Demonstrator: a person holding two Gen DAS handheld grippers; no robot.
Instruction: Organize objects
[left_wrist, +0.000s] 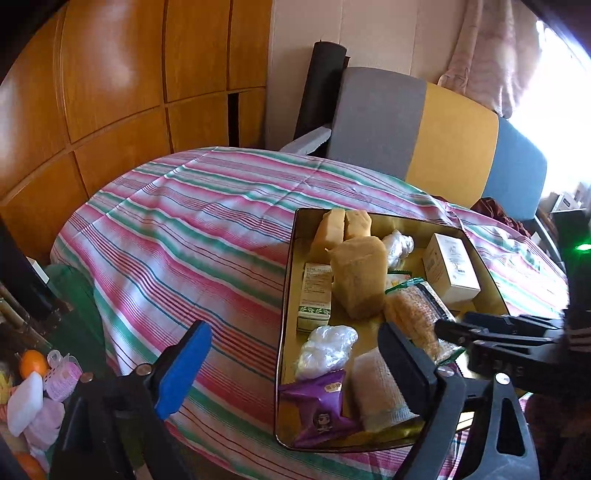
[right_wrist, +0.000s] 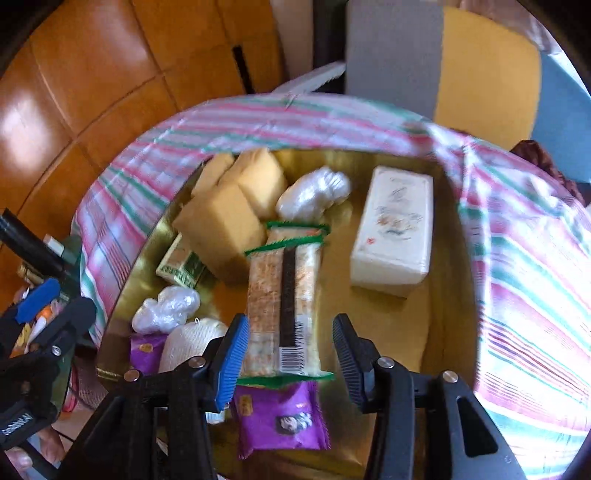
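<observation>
Spread wide, my right gripper (right_wrist: 288, 354) straddles the near end of the cracker pack (right_wrist: 284, 295), whose long axis runs straight away from me.

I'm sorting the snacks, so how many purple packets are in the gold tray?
2. One purple packet lies at the near edge, just under the long cracker pack. The other sits in the near left corner, mostly hidden; more could be covered.
</observation>
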